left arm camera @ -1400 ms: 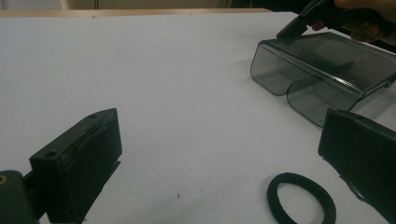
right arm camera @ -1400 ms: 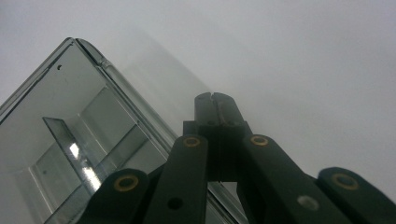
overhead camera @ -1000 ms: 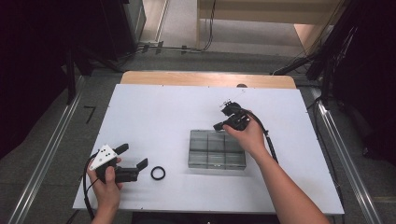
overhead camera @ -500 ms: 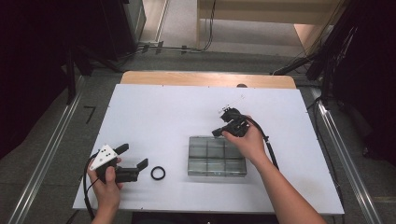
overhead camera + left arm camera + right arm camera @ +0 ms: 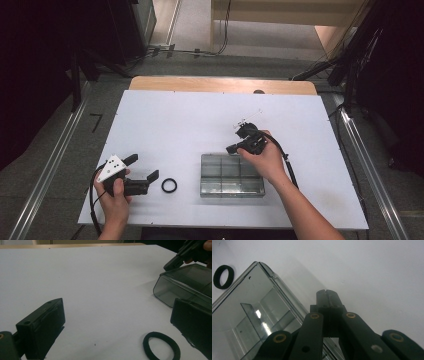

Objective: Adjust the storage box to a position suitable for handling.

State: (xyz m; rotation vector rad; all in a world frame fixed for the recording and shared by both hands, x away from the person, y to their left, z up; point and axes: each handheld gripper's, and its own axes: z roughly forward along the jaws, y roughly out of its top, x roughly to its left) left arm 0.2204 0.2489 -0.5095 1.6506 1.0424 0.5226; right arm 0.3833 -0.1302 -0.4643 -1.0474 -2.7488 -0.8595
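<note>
Here, on a white table, a clear compartment box lies near the front edge. The right gripper, jaws shut and empty, hovers at the box's far edge. The left gripper rests wide open, holding nothing, just beside a black ring left of the box

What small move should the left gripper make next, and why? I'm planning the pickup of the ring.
Probably ease the left gripper forward and slightly right so its jaws straddle the black ring. The jaws stand open, the ring lies flat on the table just ahead, apart from the clear box, with nothing between.
</note>
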